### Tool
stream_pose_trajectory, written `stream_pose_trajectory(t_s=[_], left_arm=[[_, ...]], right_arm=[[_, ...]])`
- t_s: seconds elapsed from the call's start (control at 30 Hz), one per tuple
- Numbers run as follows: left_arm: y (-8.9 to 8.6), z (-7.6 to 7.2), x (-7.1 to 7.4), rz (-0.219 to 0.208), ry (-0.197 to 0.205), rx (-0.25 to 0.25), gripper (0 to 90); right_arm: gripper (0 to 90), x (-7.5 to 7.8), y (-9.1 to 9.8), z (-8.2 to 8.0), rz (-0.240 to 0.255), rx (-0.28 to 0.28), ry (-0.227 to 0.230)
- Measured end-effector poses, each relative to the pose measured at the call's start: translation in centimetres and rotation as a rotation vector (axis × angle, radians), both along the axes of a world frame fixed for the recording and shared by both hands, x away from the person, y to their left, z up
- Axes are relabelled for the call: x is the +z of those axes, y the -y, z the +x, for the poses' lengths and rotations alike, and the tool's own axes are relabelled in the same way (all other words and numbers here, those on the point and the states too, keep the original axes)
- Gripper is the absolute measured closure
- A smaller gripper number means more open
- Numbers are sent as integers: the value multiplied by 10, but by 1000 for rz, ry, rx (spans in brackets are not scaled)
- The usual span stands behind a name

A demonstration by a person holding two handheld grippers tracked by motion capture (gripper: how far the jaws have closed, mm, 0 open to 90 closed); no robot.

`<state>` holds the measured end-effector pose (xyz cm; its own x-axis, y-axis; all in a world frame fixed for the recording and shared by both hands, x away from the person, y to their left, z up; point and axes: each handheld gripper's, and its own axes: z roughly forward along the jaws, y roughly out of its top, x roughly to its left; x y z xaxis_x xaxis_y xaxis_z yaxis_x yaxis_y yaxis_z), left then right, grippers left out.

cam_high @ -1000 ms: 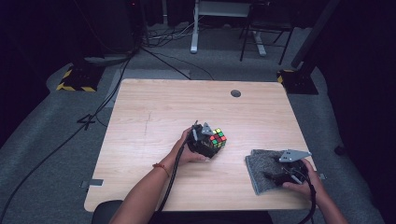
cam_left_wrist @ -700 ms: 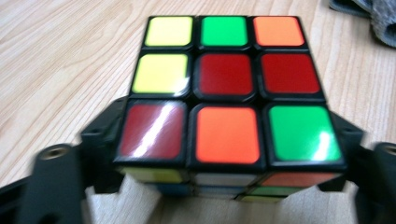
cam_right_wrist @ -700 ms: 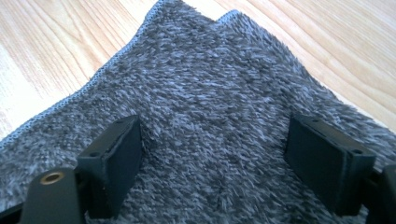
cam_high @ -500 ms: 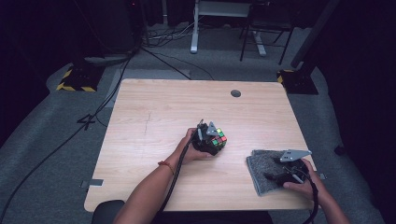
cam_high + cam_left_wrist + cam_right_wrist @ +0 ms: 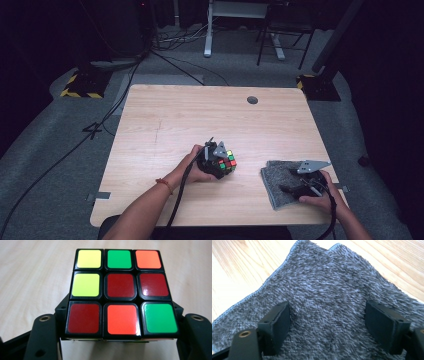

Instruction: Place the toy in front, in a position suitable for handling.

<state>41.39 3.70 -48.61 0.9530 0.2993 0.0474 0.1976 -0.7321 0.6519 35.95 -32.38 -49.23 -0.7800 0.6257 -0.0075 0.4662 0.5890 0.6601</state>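
- Puzzle cube sat near the middle of the wooden table, clamped low between the left gripper jaws, which had just been closing onto its sides.
- Best kept level and gripped squarely across flat faces, lest glossy plastic slip or a layer twist.
- Hard, square-edged, black-framed body; smooth stickers of red, orange, green, yellow.
- Well apart to the right: right gripper, jaws spread, resting on a shaggy grey cloth, soft and rumpled.
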Motion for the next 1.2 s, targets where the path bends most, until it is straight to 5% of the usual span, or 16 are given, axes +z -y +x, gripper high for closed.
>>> stream_pose_trajectory(t_s=[0.3, 0.57, 0.7, 0.9, 1.2], left_arm=[[-21, -30, -1, -4, -40, -34, 334], [-31, -43, -1, -9, -40, -47, 334], [-36, -48, -1, -5, -39, -45, 332], [-43, -54, -1, -2, -37, -33, 327], [-44, -55, -5, -14, -26, 12, 239]], right_arm=[[215, -1, -31, 2, 3, 30, 5], [215, 0, -55, 2, -4, 64, 4], [242, 5, -72, 0, -41, 100, 43], [285, 11, -73, -5, -43, 176, 11], [287, 2, -68, -5, -11, 169, -8]])
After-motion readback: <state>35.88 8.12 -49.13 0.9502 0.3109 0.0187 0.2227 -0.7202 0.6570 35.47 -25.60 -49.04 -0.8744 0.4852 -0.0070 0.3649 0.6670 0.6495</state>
